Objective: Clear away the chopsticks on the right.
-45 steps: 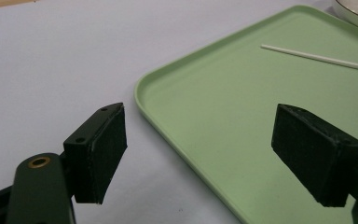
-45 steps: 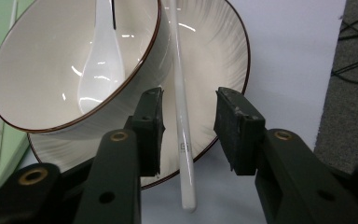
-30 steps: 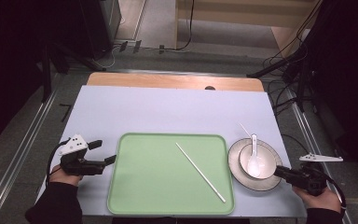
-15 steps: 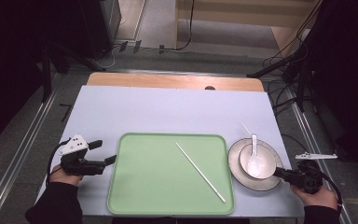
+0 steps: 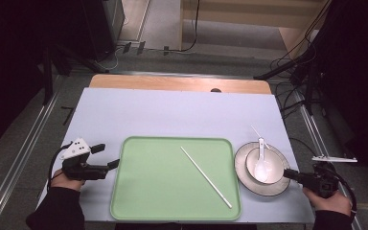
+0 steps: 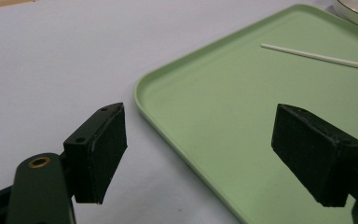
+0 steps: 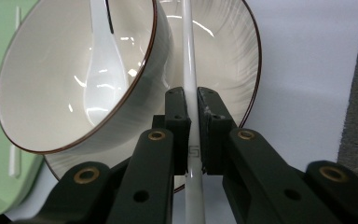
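Two white plastic chopsticks: one lies slantwise in the pale green tray (image 5: 124,201), its far end cut off in the left gripper view; the other chopstick (image 7: 189,88), mostly hidden overhead, is clamped by the right gripper (image 7: 191,109), whose jaws just closed, above the striped plate (image 5: 239,165). One cream bowl (image 7: 23,107) holds one white spoon (image 7: 100,79). The left gripper (image 6: 198,154) gapes empty.

Overhead table (image 5: 172,115) view, two close tool-mounted views
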